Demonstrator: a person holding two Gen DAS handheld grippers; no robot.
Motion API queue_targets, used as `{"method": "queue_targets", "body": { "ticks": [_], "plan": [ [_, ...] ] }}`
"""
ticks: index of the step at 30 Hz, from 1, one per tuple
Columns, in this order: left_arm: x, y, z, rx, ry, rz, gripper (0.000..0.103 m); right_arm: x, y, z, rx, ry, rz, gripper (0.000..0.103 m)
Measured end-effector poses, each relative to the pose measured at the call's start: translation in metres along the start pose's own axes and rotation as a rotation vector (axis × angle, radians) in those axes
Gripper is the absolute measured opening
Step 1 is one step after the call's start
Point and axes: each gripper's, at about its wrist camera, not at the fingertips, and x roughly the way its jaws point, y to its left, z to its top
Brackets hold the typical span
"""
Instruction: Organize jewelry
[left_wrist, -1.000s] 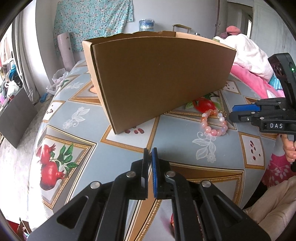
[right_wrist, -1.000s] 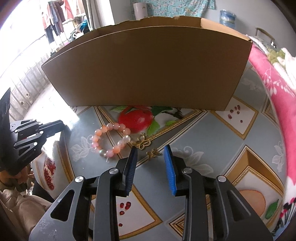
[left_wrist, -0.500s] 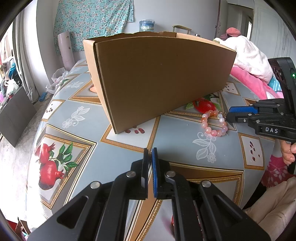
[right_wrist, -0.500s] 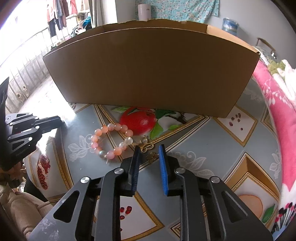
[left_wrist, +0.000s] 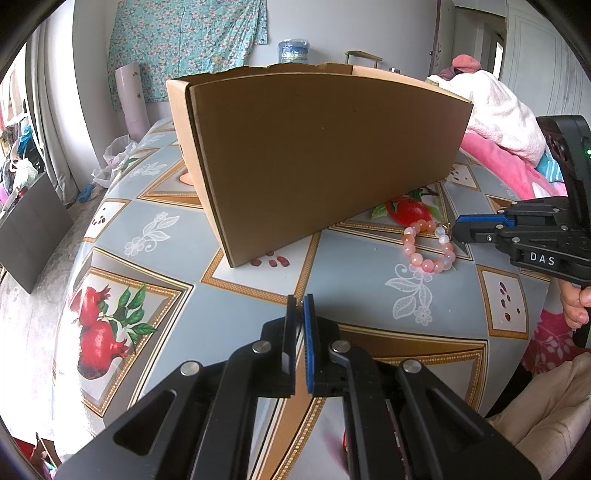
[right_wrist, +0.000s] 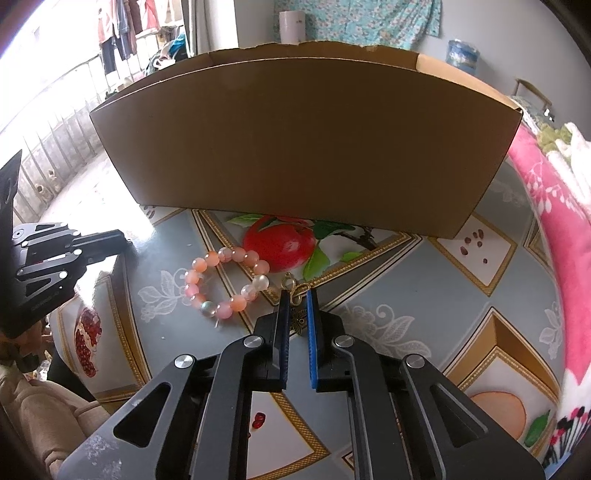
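Right tool (left_wrist: 460, 229): marked "DAS", jaws just closing on bracelet's brass charm (right_wrist: 297, 317) | left tool (left_wrist: 300, 308): shut, empty | bead bracelet (right_wrist: 225, 282): on tabletop (left_wrist: 351, 266) before cardboard box (right_wrist: 303, 147), contents hidden

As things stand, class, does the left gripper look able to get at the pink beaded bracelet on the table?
Probably yes. Only bare patterned tablecloth lies between the left gripper, its jaws shut, and the pink beaded bracelet. The brown cardboard box stands aside, but the right gripper already crowds its charm end.
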Motion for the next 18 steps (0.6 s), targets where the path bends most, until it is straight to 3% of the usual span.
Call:
{"method": "queue_targets", "body": {
  "ticks": [8,18],
  "plan": [
    [-0.002,0.001,0.000,0.007,-0.001,0.003,0.004,-0.009,-0.005,0.002,0.006,-0.014,0.003,0.005],
    [-0.028,0.004,0.007,0.011,-0.053,0.009,0.003,-0.046,-0.024,0.014,0.043,-0.092,0.012,0.005]
  ]
}}
